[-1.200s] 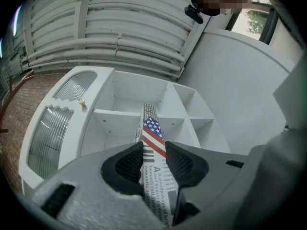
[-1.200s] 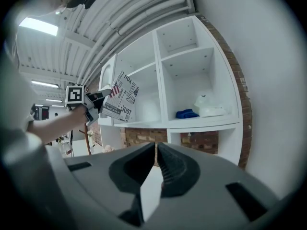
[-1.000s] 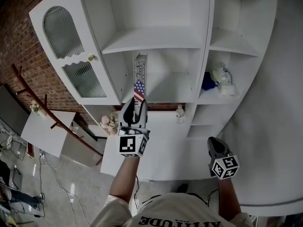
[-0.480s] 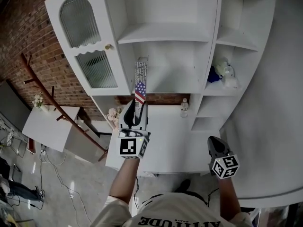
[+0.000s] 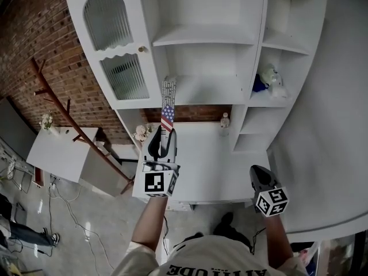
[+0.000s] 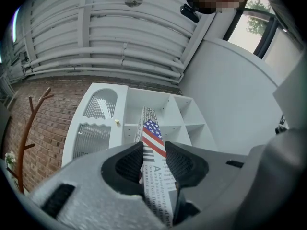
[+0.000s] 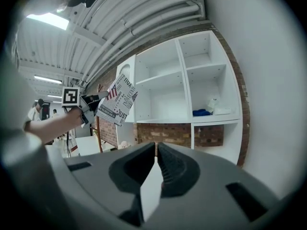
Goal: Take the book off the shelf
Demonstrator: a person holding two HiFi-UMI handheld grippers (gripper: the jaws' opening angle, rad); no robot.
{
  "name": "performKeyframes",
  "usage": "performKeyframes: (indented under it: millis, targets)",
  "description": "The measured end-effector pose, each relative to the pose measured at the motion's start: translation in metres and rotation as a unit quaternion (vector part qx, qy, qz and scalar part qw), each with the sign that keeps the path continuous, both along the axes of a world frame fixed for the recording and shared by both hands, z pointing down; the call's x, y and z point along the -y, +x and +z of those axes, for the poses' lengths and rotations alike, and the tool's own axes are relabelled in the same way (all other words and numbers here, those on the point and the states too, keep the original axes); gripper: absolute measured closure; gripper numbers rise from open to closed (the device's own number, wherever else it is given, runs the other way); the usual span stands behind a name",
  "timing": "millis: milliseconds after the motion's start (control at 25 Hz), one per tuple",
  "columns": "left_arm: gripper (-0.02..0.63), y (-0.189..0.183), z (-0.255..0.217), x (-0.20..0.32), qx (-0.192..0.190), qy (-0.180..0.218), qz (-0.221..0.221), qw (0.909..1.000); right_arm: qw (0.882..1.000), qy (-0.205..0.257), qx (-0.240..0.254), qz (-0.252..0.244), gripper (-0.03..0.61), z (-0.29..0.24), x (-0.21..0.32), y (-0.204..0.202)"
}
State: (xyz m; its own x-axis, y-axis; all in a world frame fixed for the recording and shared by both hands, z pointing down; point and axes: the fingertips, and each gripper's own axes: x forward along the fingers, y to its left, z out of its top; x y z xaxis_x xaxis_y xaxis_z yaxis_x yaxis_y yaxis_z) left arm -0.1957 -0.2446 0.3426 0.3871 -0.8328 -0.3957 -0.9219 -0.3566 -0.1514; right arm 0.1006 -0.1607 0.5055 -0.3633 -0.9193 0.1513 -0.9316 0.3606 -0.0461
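- Brick wall (image 5: 34,39) backs a white shelf unit (image 5: 201,36) above a white bench (image 5: 218,165).
- Clamped by its lower end in the left tongs (image 5: 163,138), the book (image 5: 168,102) stands upright, out of the shelf unit and in front of it.
- Closed and empty, the right tongs (image 5: 257,173) hang alongside.

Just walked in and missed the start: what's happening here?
A person holds a gripper in each hand. The left gripper is clamped on a book, holding it out in front of the white shelf, clear of it. The right gripper is shut and empty, off to the side.
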Motion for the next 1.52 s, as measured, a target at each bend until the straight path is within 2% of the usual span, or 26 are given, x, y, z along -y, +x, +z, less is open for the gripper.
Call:
performKeyframes:
  millis: [360,640,1000,1520]
  targets:
    - [0.456,-0.003,0.028,-0.018,0.009,-0.030,-0.002,0.9995,1.000,-0.001,0.001,0.002,0.543,0.002,-0.020,-0.002]
    - [0.456,0.008,0.044,-0.030,0.011,-0.055,-0.017,0.9983,1.000,-0.001,0.000,-0.016,0.543,-0.005,-0.014,0.013]
    - [0.456,0.024,0.064,-0.053,0.013,-0.067,-0.037,0.9969,0.999,-0.002,0.000,-0.039,0.543,-0.003,-0.004,0.035]
    - [0.456,0.021,0.088,-0.067,0.008,-0.094,-0.060,0.9937,0.999,0.005,0.012,-0.042,0.543,-0.003,-0.001,0.053]
